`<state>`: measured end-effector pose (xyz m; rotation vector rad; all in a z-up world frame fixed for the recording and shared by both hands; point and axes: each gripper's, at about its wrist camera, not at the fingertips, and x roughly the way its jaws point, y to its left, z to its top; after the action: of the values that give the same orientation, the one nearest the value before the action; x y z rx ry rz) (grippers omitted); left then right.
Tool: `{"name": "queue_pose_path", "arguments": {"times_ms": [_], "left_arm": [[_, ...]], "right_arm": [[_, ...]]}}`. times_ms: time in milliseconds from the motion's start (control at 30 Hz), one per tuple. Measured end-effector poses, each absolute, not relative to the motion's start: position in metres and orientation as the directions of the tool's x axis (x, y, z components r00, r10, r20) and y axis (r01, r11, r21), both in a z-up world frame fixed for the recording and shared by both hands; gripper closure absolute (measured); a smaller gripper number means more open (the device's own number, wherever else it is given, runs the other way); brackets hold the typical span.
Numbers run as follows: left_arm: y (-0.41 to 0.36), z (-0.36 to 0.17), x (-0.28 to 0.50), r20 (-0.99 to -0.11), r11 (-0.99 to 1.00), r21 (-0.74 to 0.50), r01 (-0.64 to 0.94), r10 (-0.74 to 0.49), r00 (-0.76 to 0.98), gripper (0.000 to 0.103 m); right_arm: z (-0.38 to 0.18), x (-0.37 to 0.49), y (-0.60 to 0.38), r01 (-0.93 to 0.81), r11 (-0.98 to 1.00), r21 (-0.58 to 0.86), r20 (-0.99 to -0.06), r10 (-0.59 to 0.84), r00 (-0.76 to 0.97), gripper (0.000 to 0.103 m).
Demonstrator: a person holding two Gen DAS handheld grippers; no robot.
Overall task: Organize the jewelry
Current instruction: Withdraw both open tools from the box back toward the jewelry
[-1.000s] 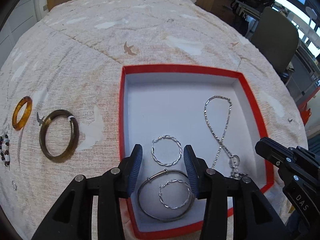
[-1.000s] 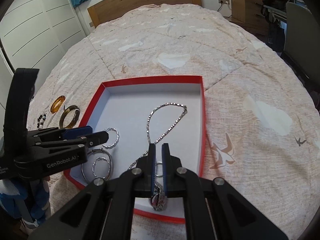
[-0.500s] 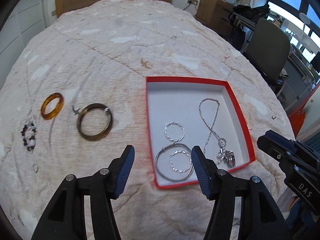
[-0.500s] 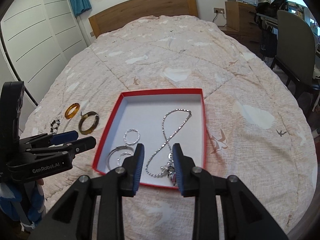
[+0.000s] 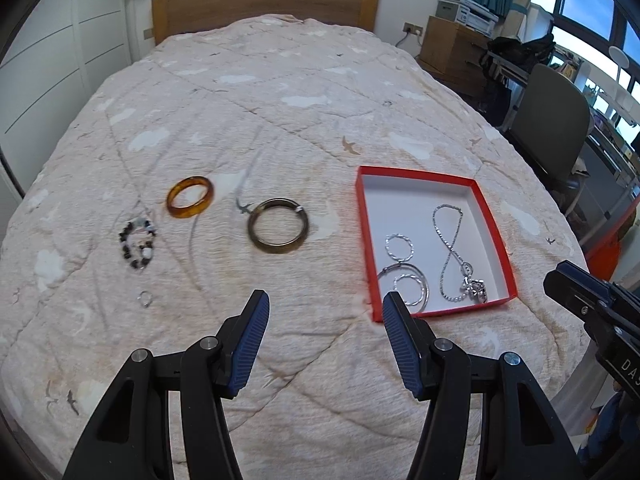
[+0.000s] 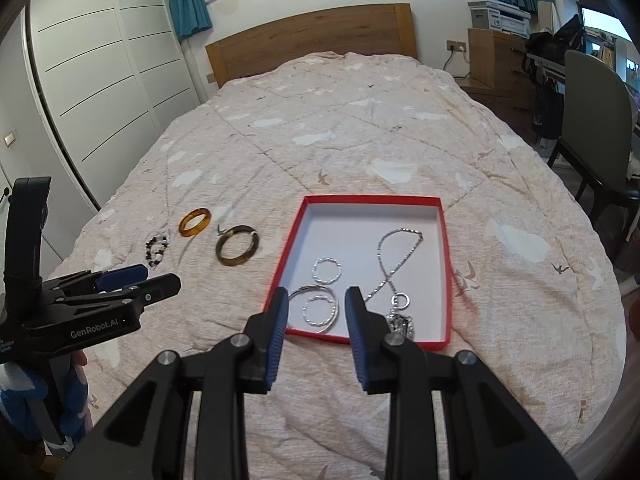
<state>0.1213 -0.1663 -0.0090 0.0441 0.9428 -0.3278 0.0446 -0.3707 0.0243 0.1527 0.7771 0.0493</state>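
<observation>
A red box [image 5: 363, 216] [image 6: 294, 236] with a white floor lies on the bed. It holds a silver necklace [image 5: 451, 248] [image 6: 390, 264], a silver bangle [image 5: 422, 286] and twisted silver hoops [image 5: 398, 247] [image 6: 327, 270]. On the quilt to its left lie a dark olive bangle [image 5: 278, 231] [image 6: 237, 250], an amber bangle [image 5: 190, 197] [image 6: 195, 222], a beaded bracelet [image 5: 138, 245] [image 6: 157, 249] and a small silver ring [image 5: 145, 299]. My left gripper [image 5: 324, 312] is open and empty, above the quilt in front of the box's left edge. My right gripper [image 6: 316, 308] is open and empty over the box's near edge.
The quilt covers a bed with a wooden headboard [image 6: 312, 38]. A grey chair [image 6: 596, 120] and a wooden dresser [image 6: 494, 56] stand to the right. White wardrobe doors [image 6: 100, 80] stand to the left.
My right gripper opened and let go of the necklace pendant, which now lies in the box. Both grippers pulled back and up from the box. My left gripper opened wider.
</observation>
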Motion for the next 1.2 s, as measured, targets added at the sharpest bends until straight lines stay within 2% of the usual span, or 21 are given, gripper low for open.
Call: {"name": "queue_pose_path", "arguments": {"times_ms": [833,1200], "left_arm": [[0.013,-0.01,0.075,-0.779,0.986,-0.167,0.016,-0.142,0.611,0.045],[0.032,-0.005,0.07,-0.768,0.987,-0.158,-0.017,-0.112,0.631,0.044]], "right_arm": [[0.043,0.01,-0.284,-0.079,0.992,0.103,-0.684,0.128,0.719,0.075],[0.039,0.015,-0.263,-0.109,0.99,0.092,-0.696,0.142,0.704,0.075]]}}
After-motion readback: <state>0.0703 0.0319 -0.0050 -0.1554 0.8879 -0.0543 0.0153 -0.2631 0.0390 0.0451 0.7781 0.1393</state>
